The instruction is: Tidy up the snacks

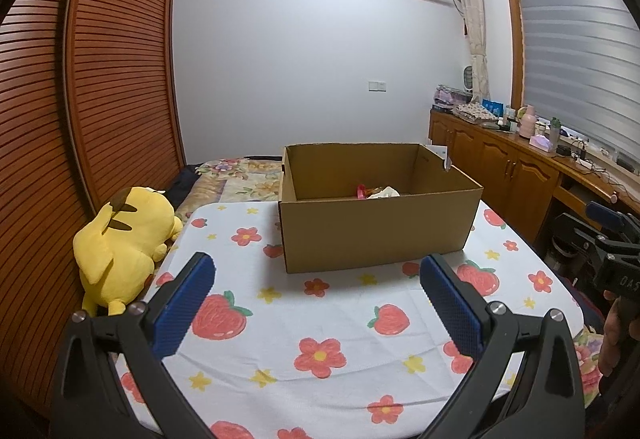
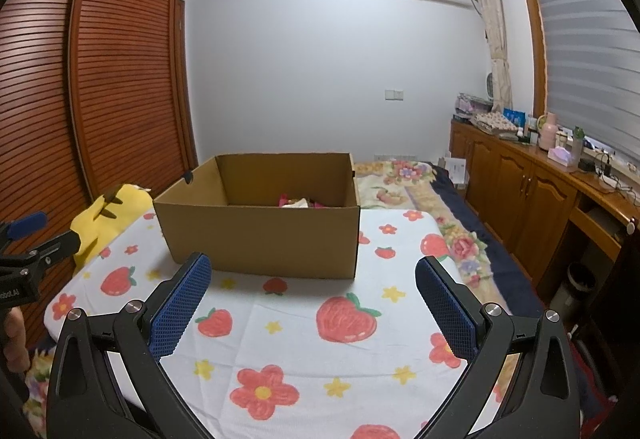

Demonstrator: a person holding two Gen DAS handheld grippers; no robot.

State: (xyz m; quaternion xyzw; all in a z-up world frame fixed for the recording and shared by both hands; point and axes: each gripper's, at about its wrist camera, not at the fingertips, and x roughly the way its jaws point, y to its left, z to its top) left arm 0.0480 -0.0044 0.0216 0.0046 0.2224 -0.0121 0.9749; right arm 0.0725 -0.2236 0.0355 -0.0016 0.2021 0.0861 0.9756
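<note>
The table, under its strawberry-and-flower cloth, fills the lower half of both my views, and I see no loose snack lying on the part of it I can see. So I judge the sorting is near its end, or the next packet sits out of frame.

The cardboard box stands at twelve o'clock from my left gripper and at about eleven o'clock from my right gripper, with its top open. To do this step well, I should approach it from above, clear the near wall, and let go only once a packet is well inside, not on the rim.

The yellow plush toy lies at nine o'clock off the table's left edge. I should keep my left sweep clear of it.

Both my grippers hang above the cloth, short of the box, with their jaws spread wide and nothing between the blue pads. That width suits a bulky bag; a thin packet needs a narrower approach.

The snacks are smallest: a few red and pale wrappers peeking over the near wall, on the box floor toward its far side. I cannot tell how many there are.
</note>
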